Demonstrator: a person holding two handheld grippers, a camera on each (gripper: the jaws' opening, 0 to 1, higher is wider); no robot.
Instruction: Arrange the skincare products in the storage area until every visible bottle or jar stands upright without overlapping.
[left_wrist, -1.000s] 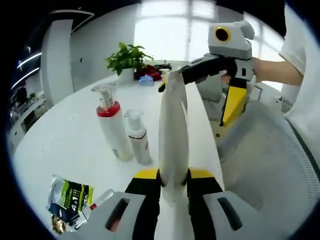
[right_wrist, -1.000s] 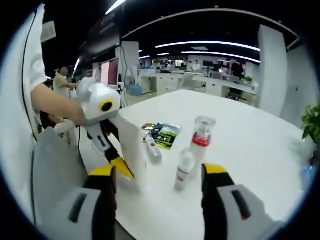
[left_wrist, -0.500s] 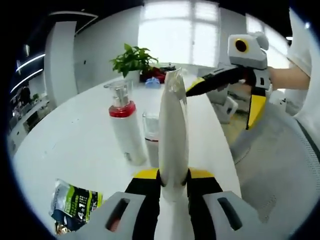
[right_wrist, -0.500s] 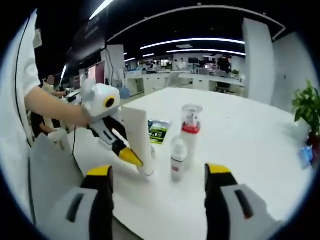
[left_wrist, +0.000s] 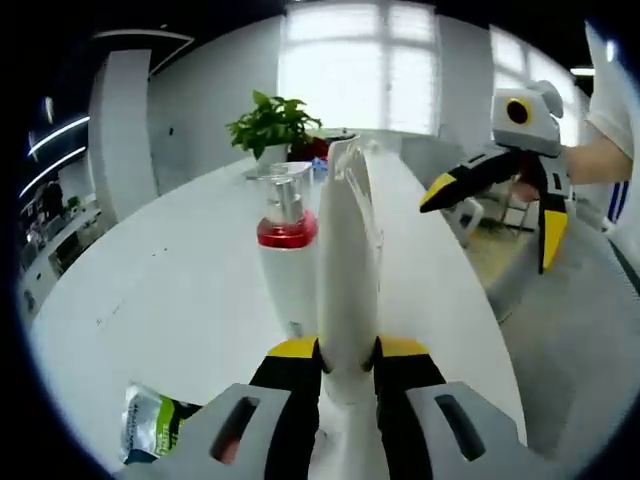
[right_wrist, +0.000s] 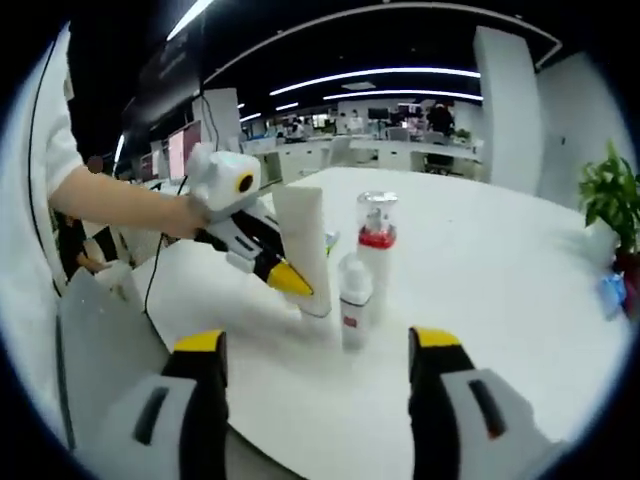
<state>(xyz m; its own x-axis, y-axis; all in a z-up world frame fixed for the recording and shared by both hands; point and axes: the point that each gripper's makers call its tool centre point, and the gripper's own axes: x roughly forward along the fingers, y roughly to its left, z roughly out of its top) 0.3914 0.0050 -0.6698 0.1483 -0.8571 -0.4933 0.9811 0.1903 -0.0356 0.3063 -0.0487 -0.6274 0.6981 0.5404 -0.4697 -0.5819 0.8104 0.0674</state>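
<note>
left tongs (left_wrist: 347, 350) clamped on white tube (left_wrist: 347, 260), upright on counter (left_wrist: 160, 300) | right tongs (right_wrist: 315, 350) wide apart, holding nothing | red-collared pump bottle (right_wrist: 374, 255) just beside tube

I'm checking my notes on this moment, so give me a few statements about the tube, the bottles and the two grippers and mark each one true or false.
1. The left gripper is shut on the white tube. True.
2. The white tube lies flat on the white table. False: it stands upright, cap end down on the table.
3. The right gripper holds the small white bottle. False: its jaws are open and hold nothing; the bottle stands ahead of them.
4. The red-collared pump bottle stands upright. True.
5. A potted plant sits at the far end of the table. True.
6. The green sachet is leaning against the pump bottle. False: it lies apart, nearer the left gripper.
</note>
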